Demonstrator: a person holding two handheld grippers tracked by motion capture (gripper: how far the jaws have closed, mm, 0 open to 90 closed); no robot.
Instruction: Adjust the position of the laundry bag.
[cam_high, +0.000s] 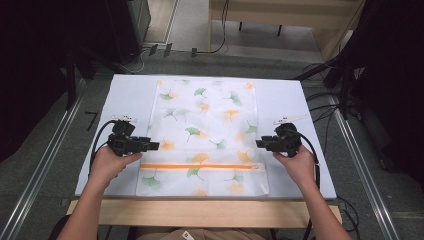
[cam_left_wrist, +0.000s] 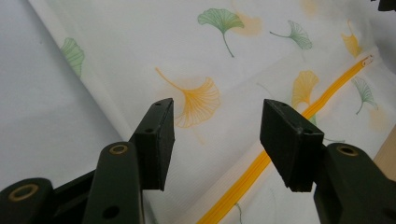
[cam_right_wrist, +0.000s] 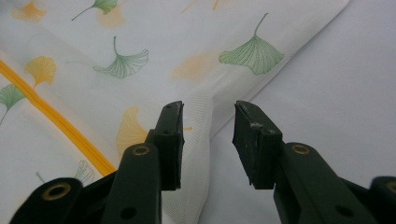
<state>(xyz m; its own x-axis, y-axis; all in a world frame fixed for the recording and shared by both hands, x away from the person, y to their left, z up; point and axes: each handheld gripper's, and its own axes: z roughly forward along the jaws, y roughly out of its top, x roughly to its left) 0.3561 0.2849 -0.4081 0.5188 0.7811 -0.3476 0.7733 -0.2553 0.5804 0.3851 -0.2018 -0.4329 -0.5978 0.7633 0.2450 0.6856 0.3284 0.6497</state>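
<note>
A white mesh bag (cam_high: 205, 125) printed with green and orange ginkgo leaves lies flat on the white mat (cam_high: 127, 92). Its orange zipper (cam_high: 200, 166) runs across near the front. My left gripper (cam_high: 154, 146) sits at the bag's left edge, open. In the left gripper view its jaws (cam_left_wrist: 217, 130) stand wide above the bag (cam_left_wrist: 210, 56) and the zipper (cam_left_wrist: 327, 93), touching nothing. My right gripper (cam_high: 260, 143) is at the bag's right edge, open. In the right gripper view the bag's edge (cam_right_wrist: 201, 121) runs between the spread jaws (cam_right_wrist: 208, 135), and the pads are off it.
The mat covers a wooden table whose front edge (cam_high: 200, 212) shows below. Metal rails run along the floor at left (cam_high: 40, 165) and right (cam_high: 360, 165). Cables (cam_high: 325, 95) lie by the right rear corner. Bare mat flanks the bag on both sides.
</note>
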